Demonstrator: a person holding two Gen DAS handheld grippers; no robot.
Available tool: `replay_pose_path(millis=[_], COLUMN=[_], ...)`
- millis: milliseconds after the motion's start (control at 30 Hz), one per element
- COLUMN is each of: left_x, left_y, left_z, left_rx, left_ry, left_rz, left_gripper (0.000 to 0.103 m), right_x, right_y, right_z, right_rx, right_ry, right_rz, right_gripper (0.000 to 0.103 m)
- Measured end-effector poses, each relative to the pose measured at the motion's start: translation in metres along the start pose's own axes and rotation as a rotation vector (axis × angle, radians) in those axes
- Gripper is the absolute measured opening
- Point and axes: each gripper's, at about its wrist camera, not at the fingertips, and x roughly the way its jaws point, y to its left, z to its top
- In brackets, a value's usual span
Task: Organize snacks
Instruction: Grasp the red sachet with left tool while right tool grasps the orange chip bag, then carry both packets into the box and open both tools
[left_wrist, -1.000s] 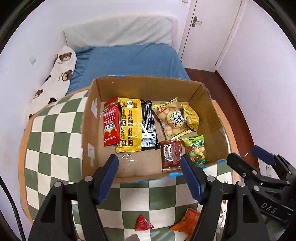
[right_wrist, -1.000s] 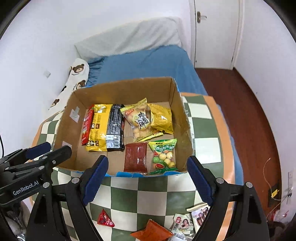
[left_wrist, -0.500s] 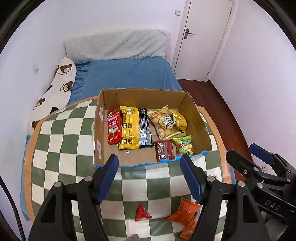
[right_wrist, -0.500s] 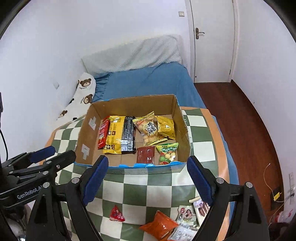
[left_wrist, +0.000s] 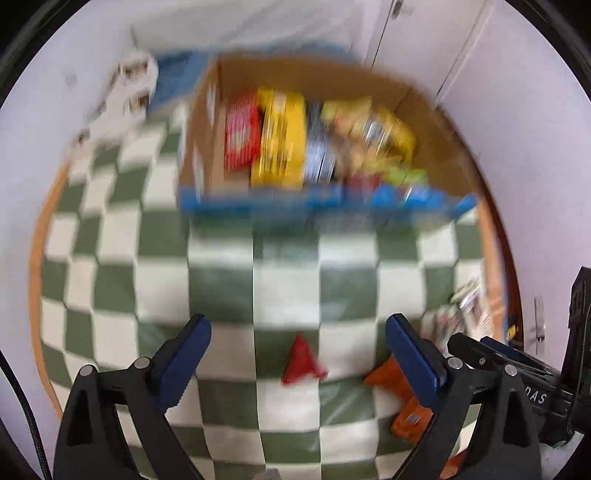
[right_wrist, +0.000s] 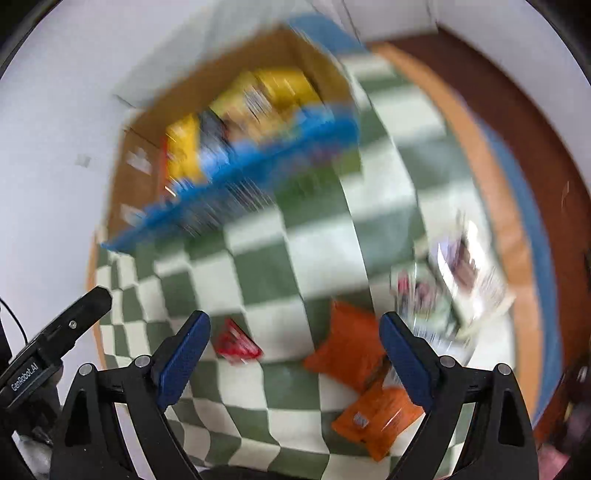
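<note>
Both grippers stood with their jaws wide apart and nothing between the pads, each set having just been opening. Farthest left, the left gripper (left_wrist: 297, 354) pointed steeply down at the green-and-white checked tablecloth (left_wrist: 221, 266), and the small red triangular packet (left_wrist: 303, 360) lay flat on the cloth almost centred between its blue fingers (left_wrist: 184, 356), slightly nearer the right-hand one. That made the left hand the nearer one for this packet, since in the right wrist view the same red packet (right_wrist: 236, 345) sat off beside the left finger, outside the gap. Its pointed tip faced away from the tool toward the cardboard box (left_wrist: 436, 125), so the jaws would close across its width. Rightward, the right gripper (right_wrist: 293, 354) hovered over the orange pouches (right_wrist: 351, 354), the nearer one lying flat just inside its right-hand finger with its long axis slanting away to the left; a second orange pouch lay below it. Beyond those, at the cloth's right edge, lay some pale printed sachets (right_wrist: 458, 280), too smeared by motion blur to read, probably two or three. The box, edged in blue along its near rim, already held red, yellow and green packs.
</note>
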Motion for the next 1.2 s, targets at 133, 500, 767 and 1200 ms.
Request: replay_pose_path(millis=[133, 500, 767, 1200], left_x=[0.057, 0.126, 0.141, 0.132], left_y=[0.008, 0.004, 0.002, -0.008], left_z=[-0.021, -0.049, -0.057, -0.07], left_rx=[-0.034, -0.072, -0.094, -0.073], left_ry=[0.163, 0.341, 0.368, 0.293], left_rz=[-0.013, -0.045, -0.089, -0.058], left_gripper=[0.096, 0.096, 0.073, 0.041], right_x=[0.048, 0.113, 0.115, 0.109], right_y=[-0.031, -0.02, -0.001, -0.018], right_z=[-0.017, -0.011, -0.011, -0.025], right_rx=[0.106, -0.001, -0.168, -0.117], right_ry=[0.098, 0.154, 0.171, 0.107], right_rz=[-0.018, -0.134, -0.181, -0.149], right_gripper=[0.095, 0.061, 0.068, 0.055])
